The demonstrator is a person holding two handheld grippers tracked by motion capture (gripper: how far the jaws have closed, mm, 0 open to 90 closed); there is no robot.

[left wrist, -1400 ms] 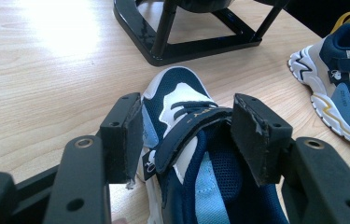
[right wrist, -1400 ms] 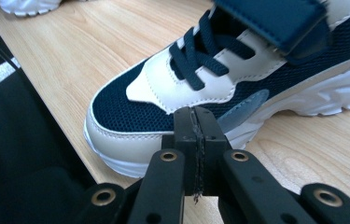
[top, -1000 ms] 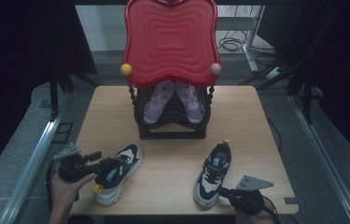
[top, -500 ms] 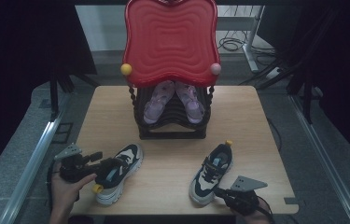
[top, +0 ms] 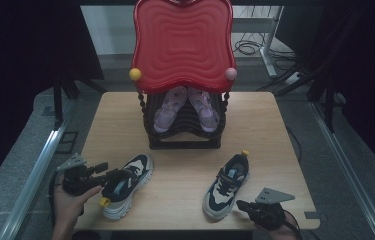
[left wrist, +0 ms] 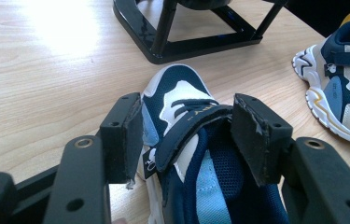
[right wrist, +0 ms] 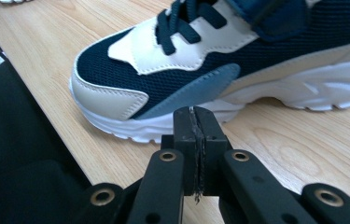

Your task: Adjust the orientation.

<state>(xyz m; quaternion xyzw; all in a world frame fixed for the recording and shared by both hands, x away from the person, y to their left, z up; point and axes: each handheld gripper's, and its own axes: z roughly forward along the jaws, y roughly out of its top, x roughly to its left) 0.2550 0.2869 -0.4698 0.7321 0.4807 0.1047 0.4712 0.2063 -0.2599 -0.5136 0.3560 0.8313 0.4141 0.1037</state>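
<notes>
Two sneakers lie near the desk's front edge, long axes slanting, toes toward that edge. Left gripper (top: pixel 106 176) clamps the left sneaker (top: pixel 125 185) at its tongue; right gripper (top: pixel 241 205), jaws together, sits at the right sneaker (top: pixel 226 185)'s toe, bare desk (top: pixel 175 170) between.

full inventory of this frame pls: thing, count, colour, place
sneakers: 2, navy, white and blue with yellow heel tabs; left sneaker at the table's near left, right sneaker at its near right
pink shoes: 2, pale pink and purple, on the rack's shelf, toes toward the camera
shoe rack: 1, black, at the table's far middle
red panel: 1, red and wavy, upright atop the rack, with a yellow ball and a pink ball at its lower corners
table: 1, light wood
cables: several, black, on the floor behind the table
left gripper: 1, black, jaws either side of the left sneaker's tongue and strap
right gripper: 1, black, jaws shut, empty, at the right sneaker's toe
</notes>
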